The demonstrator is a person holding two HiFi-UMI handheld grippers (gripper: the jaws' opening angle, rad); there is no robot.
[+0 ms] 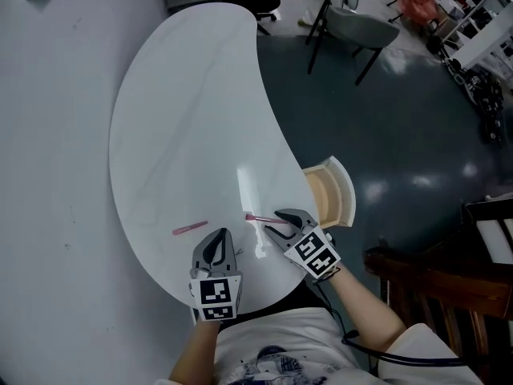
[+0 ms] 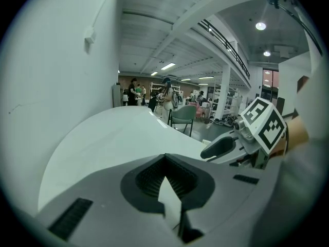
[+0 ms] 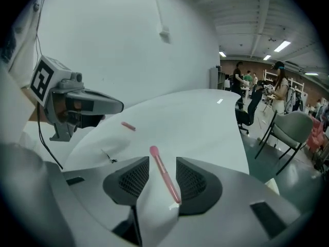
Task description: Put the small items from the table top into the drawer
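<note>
Head view: the right tongs [image 1: 271, 221] straddle a thin pink stick [image 1: 258, 217] on the white counter [image 1: 184, 119], near the open drawer [image 1: 333, 192]. A second pink piece [image 1: 189, 228] lies ahead of the left tongs [image 1: 218, 243].

Left gripper view: the tongs are clenched on nothing.

Right gripper view: the tongs are released wide, and the stick lies untouched between the pads. It looks light, stiff and apt to roll, so it is best pinched mid-shaft.

Two slim pink sticks lie flat on the white table [image 1: 192, 119], near its near edge. The left stick [image 1: 190, 228] is short and plain. The right stick [image 1: 260, 218] is longer, with a rounded bulb at its far end – it lies between the parted jaws of the right gripper [image 1: 275, 221]. The drawer [image 1: 330, 191] – pale wood, curved front – stands open at the table's right edge.
</note>
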